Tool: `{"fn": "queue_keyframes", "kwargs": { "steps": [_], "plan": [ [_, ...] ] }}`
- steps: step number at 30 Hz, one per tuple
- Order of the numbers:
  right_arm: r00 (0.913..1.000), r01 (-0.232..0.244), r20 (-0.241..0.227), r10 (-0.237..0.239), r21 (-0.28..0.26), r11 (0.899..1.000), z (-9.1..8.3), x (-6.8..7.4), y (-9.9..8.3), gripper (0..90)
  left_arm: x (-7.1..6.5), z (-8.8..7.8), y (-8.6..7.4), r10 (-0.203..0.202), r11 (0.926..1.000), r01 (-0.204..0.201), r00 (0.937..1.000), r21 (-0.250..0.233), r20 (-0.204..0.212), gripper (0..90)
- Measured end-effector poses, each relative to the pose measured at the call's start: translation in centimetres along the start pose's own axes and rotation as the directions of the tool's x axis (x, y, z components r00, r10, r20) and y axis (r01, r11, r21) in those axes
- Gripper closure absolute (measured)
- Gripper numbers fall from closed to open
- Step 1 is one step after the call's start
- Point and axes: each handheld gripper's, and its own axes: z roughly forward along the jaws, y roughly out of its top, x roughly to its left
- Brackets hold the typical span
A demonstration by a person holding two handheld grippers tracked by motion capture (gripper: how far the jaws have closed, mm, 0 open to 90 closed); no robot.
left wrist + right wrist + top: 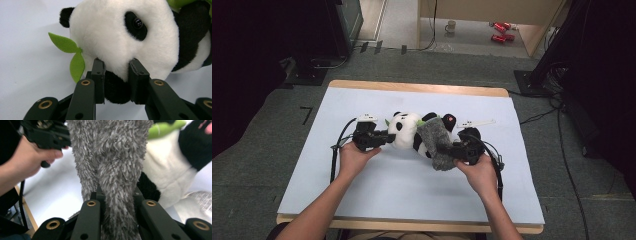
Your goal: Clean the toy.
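Left gripper (388,137): jaws clamped on the black ear at the head end of the panda plush (408,131), which lies on its side at the middle of the pale blue table cover (362,190); a green felt leaf (68,51) sticks out beside the jaws. Right gripper (451,149): jaws pinched tight on a fold of the grey fuzzy cloth (435,142), which drapes over the panda's body.

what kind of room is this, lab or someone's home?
Likely a lab or workshop recording spot: a table under a white sheet on grey carpet tiles, black stand bases with cables across the floor, and a plush panda as prop.
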Motion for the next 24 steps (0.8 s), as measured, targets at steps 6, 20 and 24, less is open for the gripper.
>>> {"fn": "queue_keyframes", "kwargs": {
  "steps": [6, 20, 24],
  "plan": [
    [0.9928, 0.065, 0.101, -0.065, 0.001, 0.998, -0.2, -0.2, -0.8, 78.1, 0.0, 0.0, 0.0, -0.003, 1.0, 0.003, 1.0, 0.001, 0.005, 70.0],
    [0.9962, -0.045, 0.073, 0.047, -0.031, 0.999, -0.8, -2.9, -2.1, 77.9, 0.4, 0.1, -0.1, -0.025, 0.9997, 0.025, 0.9993, 0.003, 0.026, 69.2],
    [0.9929, -0.073, 0.093, 0.075, -0.023, 0.997, -0.8, -3.7, -2.4, 78.0, 0.6, 0.1, -0.1, -0.037, 0.9993, 0.037, 0.9988, 0.004, 0.032, 68.7]
  ]
}}
